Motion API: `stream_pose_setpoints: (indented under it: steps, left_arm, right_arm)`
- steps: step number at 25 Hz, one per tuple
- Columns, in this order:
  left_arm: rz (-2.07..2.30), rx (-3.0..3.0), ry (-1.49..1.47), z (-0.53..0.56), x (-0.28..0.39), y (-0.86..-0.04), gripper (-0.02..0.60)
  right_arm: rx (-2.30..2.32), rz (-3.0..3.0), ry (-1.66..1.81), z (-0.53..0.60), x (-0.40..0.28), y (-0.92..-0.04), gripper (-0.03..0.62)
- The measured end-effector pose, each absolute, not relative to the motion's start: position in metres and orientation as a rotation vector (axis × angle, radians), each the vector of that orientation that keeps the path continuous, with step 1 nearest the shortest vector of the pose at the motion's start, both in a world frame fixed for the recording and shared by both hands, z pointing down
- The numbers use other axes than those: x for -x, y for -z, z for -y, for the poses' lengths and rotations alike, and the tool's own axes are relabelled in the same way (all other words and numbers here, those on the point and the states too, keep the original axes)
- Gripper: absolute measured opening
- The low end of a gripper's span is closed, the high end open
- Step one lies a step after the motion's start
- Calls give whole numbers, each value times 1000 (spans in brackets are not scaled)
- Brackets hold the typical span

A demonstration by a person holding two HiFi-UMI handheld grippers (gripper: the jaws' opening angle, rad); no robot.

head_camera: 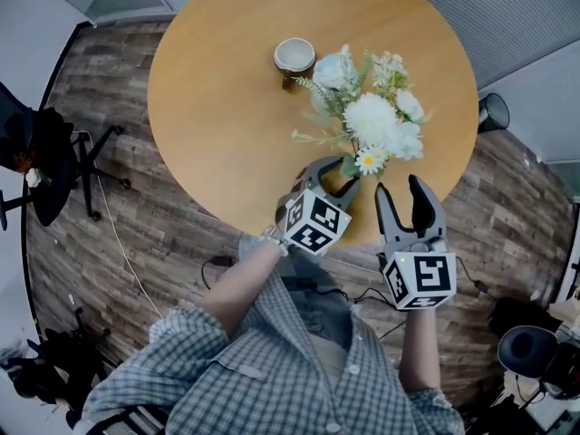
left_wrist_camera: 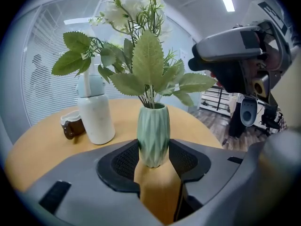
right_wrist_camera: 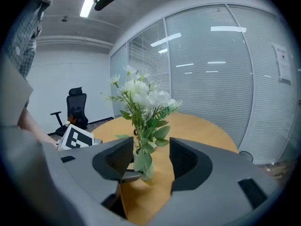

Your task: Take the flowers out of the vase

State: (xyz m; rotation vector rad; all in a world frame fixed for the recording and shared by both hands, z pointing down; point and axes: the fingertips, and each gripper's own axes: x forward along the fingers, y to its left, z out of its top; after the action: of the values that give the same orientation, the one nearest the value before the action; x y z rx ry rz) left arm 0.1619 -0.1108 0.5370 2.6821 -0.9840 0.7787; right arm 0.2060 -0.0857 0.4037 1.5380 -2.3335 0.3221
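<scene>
A bunch of white flowers (head_camera: 372,116) with green leaves stands in a ribbed pale-green vase (left_wrist_camera: 153,135) on the round wooden table (head_camera: 208,107). In the head view the blooms hide most of the vase. My left gripper (head_camera: 333,178) is at the vase's base, one pad against each side of it (left_wrist_camera: 154,157). My right gripper (head_camera: 399,188) hovers just to the right, open with nothing between its jaws. In the right gripper view (right_wrist_camera: 151,154) the flowers (right_wrist_camera: 141,93) and vase (right_wrist_camera: 145,166) stand a little ahead of the jaws, with the left gripper's marker cube (right_wrist_camera: 75,138) beside them.
A white bottle with a pale-blue cap (left_wrist_camera: 94,112) and a small brown-and-white cup (head_camera: 294,57) stand behind the vase. The table's near edge is right under both grippers. An office chair (head_camera: 45,161) stands on the floor to the left, and a dark bin (head_camera: 494,111) to the right.
</scene>
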Motion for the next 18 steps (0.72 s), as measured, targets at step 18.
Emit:
stream_pose_setpoints:
  steps: [18]
  left_arm:
    - [990, -2684, -803, 110, -165, -536, 204]
  right_arm:
    - [-1522, 2418, -342, 150, -163, -418, 79]
